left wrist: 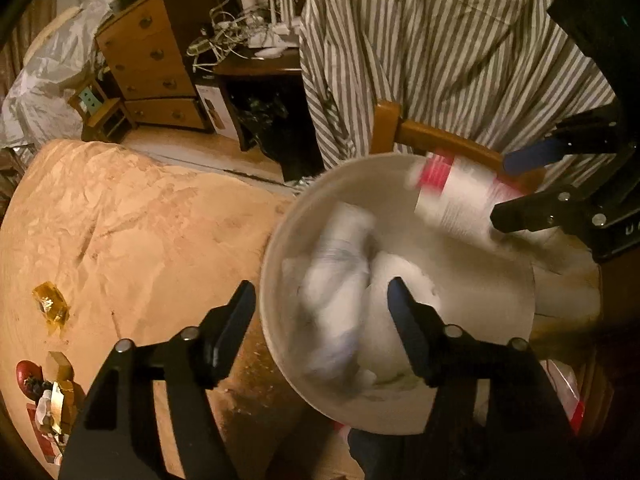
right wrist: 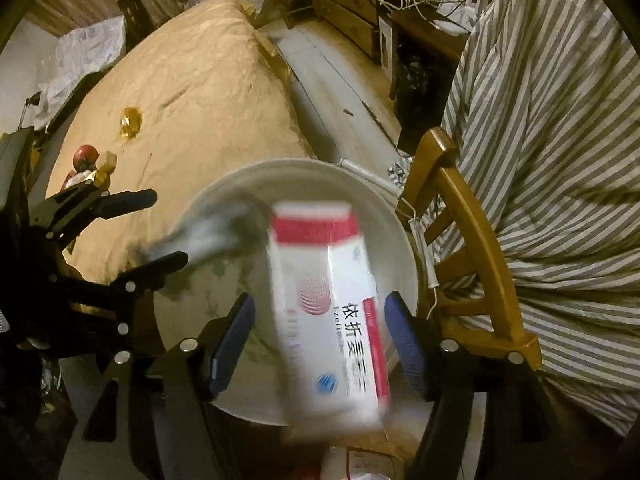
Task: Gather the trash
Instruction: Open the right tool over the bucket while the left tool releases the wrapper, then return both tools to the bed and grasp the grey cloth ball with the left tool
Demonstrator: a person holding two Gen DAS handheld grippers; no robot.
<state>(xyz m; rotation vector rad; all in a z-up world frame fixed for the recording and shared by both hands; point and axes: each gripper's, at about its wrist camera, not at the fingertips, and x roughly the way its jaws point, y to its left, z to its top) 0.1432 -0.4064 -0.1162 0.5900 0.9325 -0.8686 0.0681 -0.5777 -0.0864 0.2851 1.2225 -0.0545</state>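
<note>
— White, soft wad of paper (left wrist: pixel 336 280) blurs between the left gripper (left wrist: pixel 322 300) jaws, which stand released over the white bucket (left wrist: pixel 280 240); it looks loose, above tissue already inside.
— Weight?
— Feather-light, crushable; pinch it anywhere.
— Right wrist view?
— A red-and-white medicine box (right wrist: pixel 328 312) hangs blurred between the right gripper (right wrist: pixel 320 332) jaws, parted and apparently clear of it, over the same bucket.
— Handling?
— Thin, light card; grip the flat faces.

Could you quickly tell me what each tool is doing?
Left tool: open, crumpled paper dropping into the bin.
Right tool: open, box falling free.
</note>
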